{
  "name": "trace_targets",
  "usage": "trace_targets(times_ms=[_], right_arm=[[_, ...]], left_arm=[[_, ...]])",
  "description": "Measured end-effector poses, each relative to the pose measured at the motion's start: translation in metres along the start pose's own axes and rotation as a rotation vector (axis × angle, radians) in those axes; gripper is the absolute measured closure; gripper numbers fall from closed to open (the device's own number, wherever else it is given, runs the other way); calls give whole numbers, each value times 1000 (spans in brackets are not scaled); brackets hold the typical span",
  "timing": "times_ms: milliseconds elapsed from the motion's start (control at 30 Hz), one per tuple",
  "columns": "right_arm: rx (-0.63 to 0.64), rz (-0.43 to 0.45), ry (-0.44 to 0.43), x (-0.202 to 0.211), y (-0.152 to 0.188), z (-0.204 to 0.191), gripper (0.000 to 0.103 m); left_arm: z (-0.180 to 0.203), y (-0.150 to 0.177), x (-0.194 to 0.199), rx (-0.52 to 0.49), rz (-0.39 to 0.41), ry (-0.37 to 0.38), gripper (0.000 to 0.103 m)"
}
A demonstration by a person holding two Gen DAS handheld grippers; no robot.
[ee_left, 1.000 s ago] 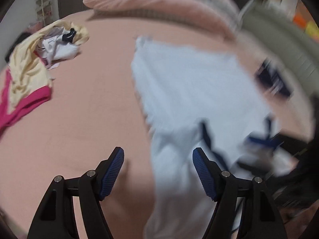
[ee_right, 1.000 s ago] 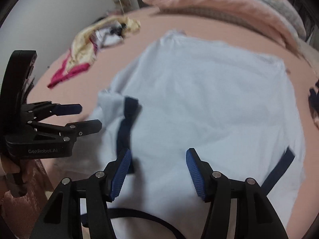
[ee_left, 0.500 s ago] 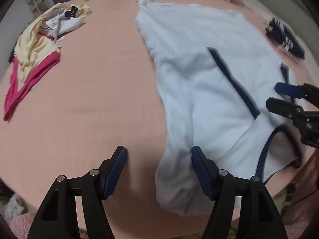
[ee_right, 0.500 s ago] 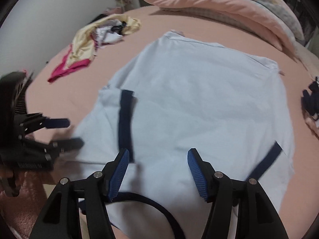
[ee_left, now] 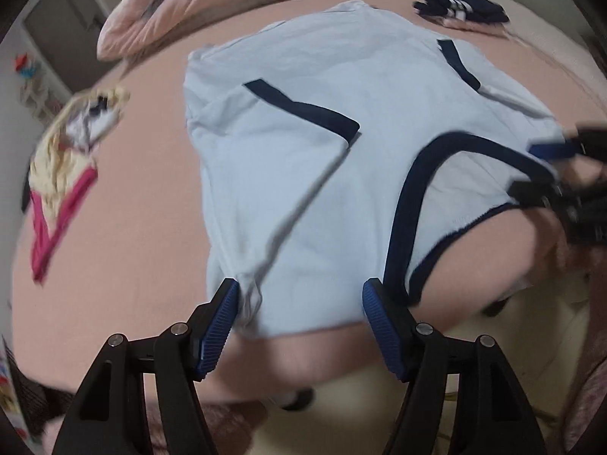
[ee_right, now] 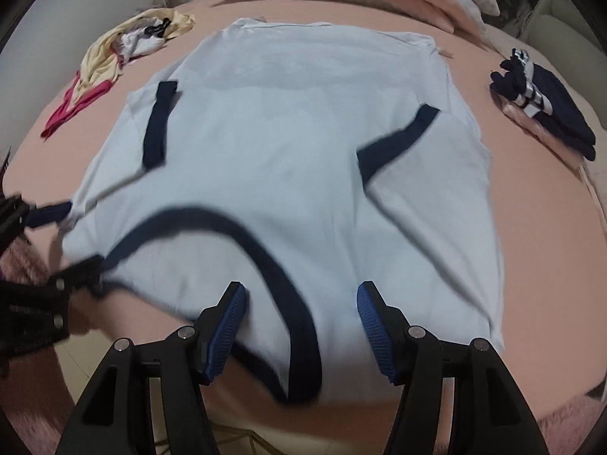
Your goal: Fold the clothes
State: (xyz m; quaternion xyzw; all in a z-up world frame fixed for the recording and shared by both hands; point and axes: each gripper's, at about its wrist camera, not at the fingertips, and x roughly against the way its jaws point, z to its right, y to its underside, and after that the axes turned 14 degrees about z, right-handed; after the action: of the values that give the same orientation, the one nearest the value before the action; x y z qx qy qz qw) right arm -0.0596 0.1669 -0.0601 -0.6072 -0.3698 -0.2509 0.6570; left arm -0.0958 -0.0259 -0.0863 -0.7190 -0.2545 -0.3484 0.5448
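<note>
Both tools hover low with fingers spread wide: left tool (ee_left: 299,326), right tool (ee_right: 301,326).

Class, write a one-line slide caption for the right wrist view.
Open right hand-held gripper poised over the collar of a light blue T-shirt spread on a pink bed.

One pale blue T-shirt (ee_right: 296,159); one navy folded garment (ee_right: 546,110); one heap of clothes (ee_right: 125,49); two grippers.

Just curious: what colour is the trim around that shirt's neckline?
Dark navy, on a pale blue shirt; the neckline trim shows best in the right wrist view.
</note>
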Motion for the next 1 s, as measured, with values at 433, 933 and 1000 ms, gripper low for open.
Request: trace_targets(times_ms=[433,933,1000], right_arm=[[-283,46,132,27,19,97,42],[-380,101,214,46,29,120,40],[-412,83,143,40,33,116,40]], left_arm=[[-83,23,21,587,67,79,38],[-66,20,11,618,38,27,38],[-69,26,13,665,34,-22,38]])
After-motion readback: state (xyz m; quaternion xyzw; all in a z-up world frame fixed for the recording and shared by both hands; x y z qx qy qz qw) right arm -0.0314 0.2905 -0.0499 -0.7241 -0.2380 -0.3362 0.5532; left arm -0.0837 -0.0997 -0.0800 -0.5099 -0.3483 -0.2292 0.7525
